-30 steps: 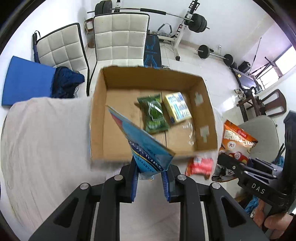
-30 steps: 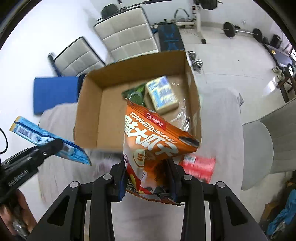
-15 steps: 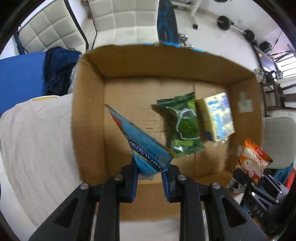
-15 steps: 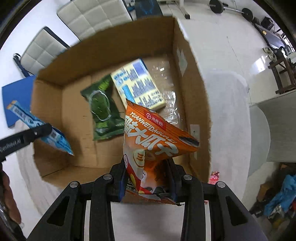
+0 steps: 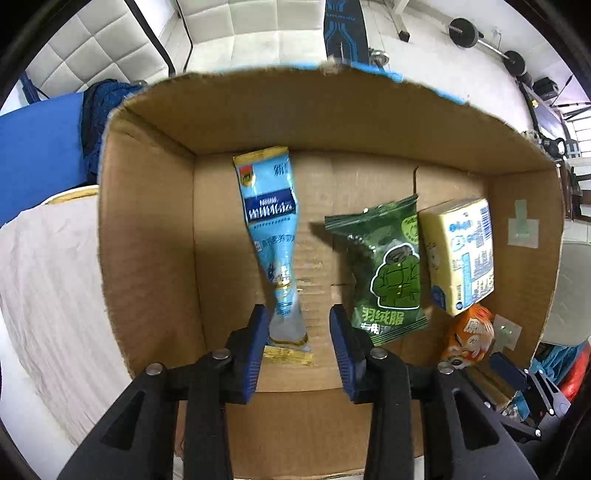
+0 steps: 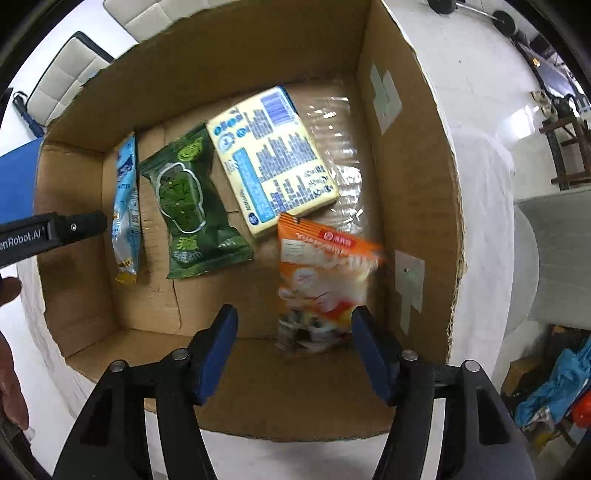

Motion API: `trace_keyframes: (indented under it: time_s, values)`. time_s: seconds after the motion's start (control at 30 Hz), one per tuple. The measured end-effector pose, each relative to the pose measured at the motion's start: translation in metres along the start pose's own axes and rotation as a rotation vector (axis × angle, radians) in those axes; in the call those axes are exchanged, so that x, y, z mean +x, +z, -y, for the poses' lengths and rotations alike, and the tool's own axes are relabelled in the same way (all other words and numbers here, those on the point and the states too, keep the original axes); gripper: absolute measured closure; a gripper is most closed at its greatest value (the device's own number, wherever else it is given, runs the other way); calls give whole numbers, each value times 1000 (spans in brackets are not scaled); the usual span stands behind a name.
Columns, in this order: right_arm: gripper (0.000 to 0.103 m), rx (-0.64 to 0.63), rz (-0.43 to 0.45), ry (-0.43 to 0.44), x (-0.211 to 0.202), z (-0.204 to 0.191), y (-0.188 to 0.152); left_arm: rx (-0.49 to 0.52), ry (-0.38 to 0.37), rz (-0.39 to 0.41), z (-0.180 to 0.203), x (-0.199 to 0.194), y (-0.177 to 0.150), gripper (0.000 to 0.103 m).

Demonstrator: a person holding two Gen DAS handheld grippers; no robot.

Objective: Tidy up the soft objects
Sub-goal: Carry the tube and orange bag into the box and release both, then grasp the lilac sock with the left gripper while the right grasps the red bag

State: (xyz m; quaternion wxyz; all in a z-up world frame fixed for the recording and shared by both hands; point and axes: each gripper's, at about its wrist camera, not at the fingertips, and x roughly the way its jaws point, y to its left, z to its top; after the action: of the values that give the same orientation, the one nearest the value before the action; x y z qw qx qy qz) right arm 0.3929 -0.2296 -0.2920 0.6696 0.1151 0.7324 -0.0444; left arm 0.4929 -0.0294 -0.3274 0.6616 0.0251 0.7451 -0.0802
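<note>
An open cardboard box (image 5: 147,258) (image 6: 410,206) fills both views. My left gripper (image 5: 299,332) is open over its near left part; the light blue Nestle packet (image 5: 271,229) (image 6: 125,199) lies loose between and beyond its jaws. My right gripper (image 6: 293,332) is open over the near right part; the orange snack bag (image 6: 321,273) (image 5: 467,336) is blurred, free between the jaws, close to the right one. A green packet (image 5: 384,269) (image 6: 188,206) and a yellow-blue pack (image 5: 460,254) (image 6: 273,162) lie on the box floor.
The box stands on a table with a white cloth (image 5: 48,277) (image 6: 484,229). White padded chairs (image 5: 258,33) and a blue cushion (image 5: 37,144) stand behind it. Gym weights (image 5: 465,33) lie on the floor beyond. The left gripper's side shows in the right wrist view (image 6: 51,230).
Both grippers moved forward over the box and opened. The blue packet and the orange bag have left the jaws and are now loose inside the box.
</note>
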Motion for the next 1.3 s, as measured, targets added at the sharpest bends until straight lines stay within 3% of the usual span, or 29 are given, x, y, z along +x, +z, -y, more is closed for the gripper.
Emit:
trace_keyframes:
  time_s: [0.63,0.73,0.8,0.87,0.97,1.3]
  values:
    - [30,-86,85,-44,-37,-23,-23,2,17,190,-1,-65,-77,65]
    - [19,-96,110,-37,-48,-26,-31,-4,17,230,-1,-78,-90,49]
    - [16,-107,135,-40,-55,-29,-37,-10,25,263,-1,-85,-99,26]
    - [12,-133,167,-54,-65,-33,-45,-17,26,299,-1,-95,-107,16]
    - [0,-145,199,-52,-77,-37,-55,-24,30,348,-1,-108,-122,10]
    - [0,-130,316,-43,-122,-35,-92,-41,60,494,3,-147,-167,8]
